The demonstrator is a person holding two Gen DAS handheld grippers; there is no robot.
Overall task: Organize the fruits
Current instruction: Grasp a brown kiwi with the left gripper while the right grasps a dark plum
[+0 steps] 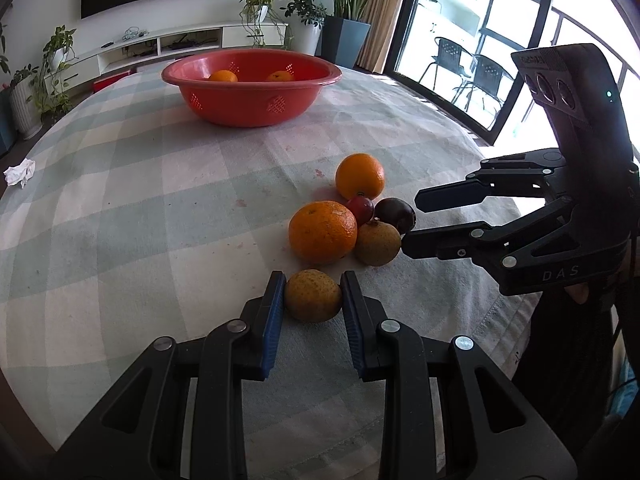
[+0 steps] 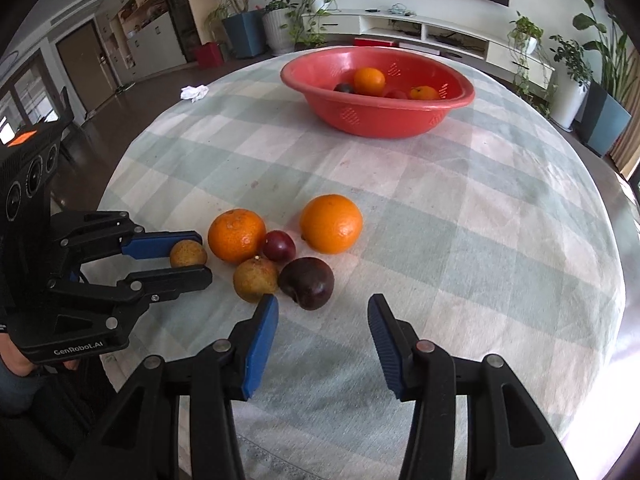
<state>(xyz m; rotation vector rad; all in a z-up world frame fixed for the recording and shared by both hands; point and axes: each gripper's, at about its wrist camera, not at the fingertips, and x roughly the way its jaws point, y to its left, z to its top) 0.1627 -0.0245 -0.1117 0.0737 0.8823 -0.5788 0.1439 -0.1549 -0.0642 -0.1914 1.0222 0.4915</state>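
A crumpled tissue (image 1: 19, 172) lies at the left edge of the checked tablecloth (image 1: 140, 208). A red basket (image 1: 252, 86) with oranges inside sits at the far side before a white TV shelf (image 1: 160, 42) and potted plants. The left gripper (image 1: 313, 300) clamps a small yellowish fruit (image 1: 313, 295). Beside the loose fruit cluster (image 1: 348, 216), the right gripper (image 2: 322, 316) stands parted, grasping nothing.

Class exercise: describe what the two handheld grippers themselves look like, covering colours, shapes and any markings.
Both are black plastic linkage frames with silver rivets and blue ribbed pads on the fingers. The right gripper reads "DAS" on its body and carries a camera block with round lenses and a green light. The left gripper reads "GenRobot.AI" and has an orange patch on top.
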